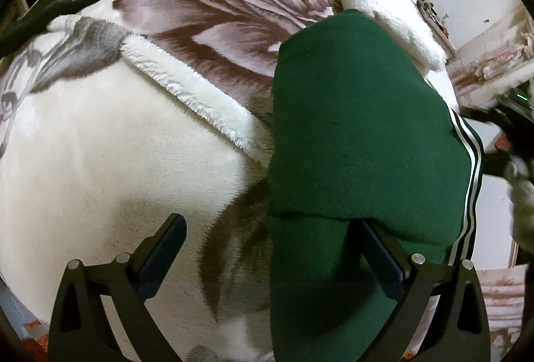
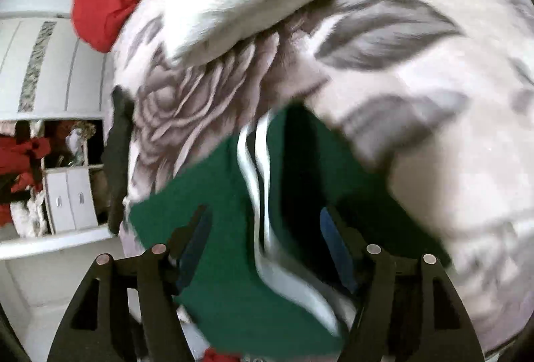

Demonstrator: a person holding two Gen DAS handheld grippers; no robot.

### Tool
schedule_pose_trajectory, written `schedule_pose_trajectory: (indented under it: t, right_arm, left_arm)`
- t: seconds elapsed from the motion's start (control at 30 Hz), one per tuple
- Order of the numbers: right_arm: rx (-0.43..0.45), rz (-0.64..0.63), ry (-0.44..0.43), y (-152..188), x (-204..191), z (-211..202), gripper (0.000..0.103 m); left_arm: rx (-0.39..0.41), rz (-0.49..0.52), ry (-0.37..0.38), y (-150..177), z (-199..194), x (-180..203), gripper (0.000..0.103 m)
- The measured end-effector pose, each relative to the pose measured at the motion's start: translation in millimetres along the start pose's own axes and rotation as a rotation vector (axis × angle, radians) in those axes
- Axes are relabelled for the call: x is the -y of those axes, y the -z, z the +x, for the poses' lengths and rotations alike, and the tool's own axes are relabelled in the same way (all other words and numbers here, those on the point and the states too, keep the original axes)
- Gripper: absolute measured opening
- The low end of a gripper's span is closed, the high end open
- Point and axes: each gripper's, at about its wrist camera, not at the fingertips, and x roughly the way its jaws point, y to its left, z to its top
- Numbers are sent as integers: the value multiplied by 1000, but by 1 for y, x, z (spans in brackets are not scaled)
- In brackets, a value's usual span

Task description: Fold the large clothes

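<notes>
Green fleece garment: dark green soft cloth with white and black stripes down one side.
Where it is: it lies on the fluffy white blanket with big grey-brown flowers on the bed, folded over on itself.
How it will feel: I think it is soft, floppy and thick, not slippery and not easy to break. It will sag when you lift it.
Where to hold: pinch a folded edge or a corner, so all the layers come up together.
Your left gripper: fingers wide apart, with green cloth between them and one finger under the fold.
Your right gripper: fingers wide apart too, with the striped part between them. This view is blurry.
</notes>
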Motion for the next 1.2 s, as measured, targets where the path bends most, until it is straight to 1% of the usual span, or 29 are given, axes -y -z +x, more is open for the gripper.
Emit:
schedule_pose_trajectory:
  t: [0.03, 0.07, 0.1, 0.13, 0.17, 0.2, 0.23, 0.27, 0.3, 0.33, 0.37, 0.4, 0.47, 0.5, 0.57, 0.63, 0.67, 0.7, 0.77, 0.83, 0.87, 0.9, 0.93, 1.0, 1.03, 1.1, 1.13, 1.17, 1.2]
  right_arm:
    - [-32, 16, -3, -9, -2, 17, 24]
    - [-64, 1, -4, -10, -11, 28, 8]
    - [-58, -61, 62, -12, -26, 37, 8]
    - [-24, -121, 94, -11, -40, 35, 3]
    - [47, -148, 80, -8, -55, 19, 3]
    - [99, -137, 68, -9, -58, 7, 3]
    - [176, -106, 52, -13, -59, -14, 3]
    - [214, -85, 50, -13, -58, -25, 3]
    - [236, -82, 75, -17, -57, -29, 3]
    - [222, -99, 123, -22, -56, -23, 3]
    - [176, -142, 229, -28, -53, -6, 3]
    - [112, -157, 275, -30, -50, 9, 4]
    - [-60, -129, 302, -33, -40, 35, 9]
    - [-83, -120, 302, -30, -44, 32, 16]
    - [-35, -196, 332, -19, -67, 10, 26]
    - [48, -332, 406, -3, -106, -18, 50]
    - [64, -379, 394, 5, -123, -27, 54]
    - [55, -404, 366, 10, -140, -31, 55]
    - [-24, -500, 305, 18, -178, -22, 55]
    - [-122, -605, 245, 25, -219, 3, 55]
    - [-177, -654, 222, 29, -239, 24, 55]
    - [-240, -716, 212, 35, -259, 50, 55]
    - [-273, -771, 226, 42, -274, 72, 55]
    - [-392, -886, 296, 58, -298, 129, 55]
    - [-471, -934, 366, 65, -303, 160, 55]
    - [-548, -1027, 492, 76, -303, 195, 55]
    - [-550, -1078, 544, 83, -305, 208, 54]
    - [-527, -1102, 566, 87, -304, 214, 49]
    - [-512, -1111, 609, 89, -303, 219, 34]
  left_arm:
    - [2, 4, -2, 0, 0, 0, 103]
    - [6, 2, -1, 1, -1, 0, 103]
    - [8, 2, -7, 1, -1, 0, 103]
    - [9, 2, -10, 2, -2, -1, 103]
    - [11, 0, -6, 3, -3, -2, 103]
    - [11, -6, 5, 5, -3, -4, 103]
    - [8, -14, 25, 7, -3, -6, 103]
    - [6, -25, 60, 9, -3, -7, 103]
    - [8, -49, 125, 12, -4, -8, 103]
    - [8, -63, 146, 13, -4, -8, 103]
    - [6, -69, 150, 13, -4, -6, 103]
    - [-5, -57, 137, 12, -2, -3, 103]
    - [-10, -24, 97, 12, -2, 3, 103]
    - [4, -11, 89, 12, -4, 5, 103]
    - [22, -19, 90, 13, -8, 4, 103]
    - [35, -43, 97, 13, -10, -2, 103]
    - [37, -57, 100, 13, -10, -4, 103]
    - [38, -74, 102, 13, -9, -9, 103]
    - [39, -93, 108, 13, -6, -15, 103]
    - [33, -114, 104, 15, -4, -20, 103]
    - [29, -119, 99, 15, -2, -22, 103]
    - [26, -121, 95, 17, -1, -23, 103]
    - [24, -124, 97, 18, 1, -23, 103]
    - [25, -126, 104, 20, 2, -24, 103]
    - [23, -122, 104, 20, 3, -23, 103]
    - [18, -108, 100, 21, 6, -21, 103]
    - [13, -103, 106, 21, 8, -20, 103]
    - [9, -99, 114, 22, 10, -19, 103]
    - [0, -91, 127, 24, 13, -17, 103]
